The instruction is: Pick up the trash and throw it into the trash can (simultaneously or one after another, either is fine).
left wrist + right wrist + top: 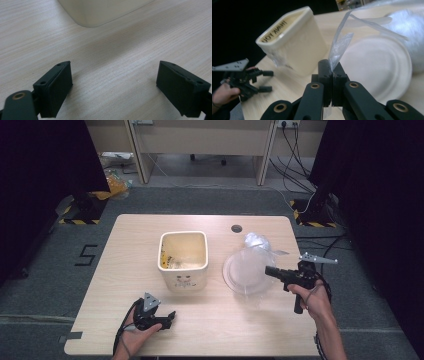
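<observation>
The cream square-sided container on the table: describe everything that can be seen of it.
The cream square-sided container is a glossy, tall tub with rounded corners and a thick rolled rim, looking like ceramic or plastic. It stands upright and open near the middle of the light wooden table. Yellowish contents lie inside, too unclear to identify. A small dark print marks its near side, and lettering runs along the inner wall in the right gripper view. Neither gripper touches it; the clear plastic bag lies apart to its right.
</observation>
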A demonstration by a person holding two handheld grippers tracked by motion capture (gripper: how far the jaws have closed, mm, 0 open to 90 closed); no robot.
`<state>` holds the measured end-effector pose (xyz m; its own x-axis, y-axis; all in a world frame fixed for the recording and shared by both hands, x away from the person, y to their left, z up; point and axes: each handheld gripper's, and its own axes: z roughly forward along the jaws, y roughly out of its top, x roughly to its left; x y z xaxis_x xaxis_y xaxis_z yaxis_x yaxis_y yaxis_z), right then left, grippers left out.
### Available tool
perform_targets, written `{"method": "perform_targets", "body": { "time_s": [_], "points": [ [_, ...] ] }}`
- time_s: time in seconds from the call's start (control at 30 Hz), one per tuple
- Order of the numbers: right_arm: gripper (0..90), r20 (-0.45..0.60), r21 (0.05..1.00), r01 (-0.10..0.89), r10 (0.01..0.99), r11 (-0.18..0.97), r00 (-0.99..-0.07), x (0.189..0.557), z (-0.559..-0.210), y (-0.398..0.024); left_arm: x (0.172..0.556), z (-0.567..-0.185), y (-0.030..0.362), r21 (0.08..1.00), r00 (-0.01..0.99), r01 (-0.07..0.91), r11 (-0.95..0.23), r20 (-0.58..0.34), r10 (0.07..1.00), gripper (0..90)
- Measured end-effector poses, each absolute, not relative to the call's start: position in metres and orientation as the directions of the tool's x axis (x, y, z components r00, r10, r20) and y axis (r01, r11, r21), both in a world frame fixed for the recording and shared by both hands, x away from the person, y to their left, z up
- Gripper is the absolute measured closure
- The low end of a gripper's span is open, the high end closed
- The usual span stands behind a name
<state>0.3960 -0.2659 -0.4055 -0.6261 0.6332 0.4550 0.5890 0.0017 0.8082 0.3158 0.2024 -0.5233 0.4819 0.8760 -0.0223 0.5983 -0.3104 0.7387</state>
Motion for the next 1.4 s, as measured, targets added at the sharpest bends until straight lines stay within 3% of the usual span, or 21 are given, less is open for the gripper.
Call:
{"method": "perform_targets", "body": {
  "time_s": [0.3,0.73,1.1,1.4],
  "points": [
    [89.1,0.423,0.855,0.519,0.594,-0.01,-0.684,0.416,-0.355,-0.242,0.316,-0.523,0.203,0.739,0.483,0.597,-0.312,-0.02,0.875,12.4],
    [89.1,0.398,0.89,0.456,0.501,-0.007,-0.769,0.449,-0.282,-0.175,0.316,-0.523,0.203,0.737,0.484,0.598,-0.315,-0.019,0.875,12.4],
    [89.1,0.419,0.884,0.467,0.436,0.004,-0.796,0.464,-0.271,-0.126,0.316,-0.523,0.203,0.737,0.484,0.598,-0.314,-0.019,0.875,12.4],
    [89.0,0.433,0.865,0.5,0.433,0.049,-0.791,0.476,-0.29,-0.092,0.315,-0.523,0.203,0.738,0.482,0.599,-0.313,-0.02,0.876,12.5]
  ]
}}
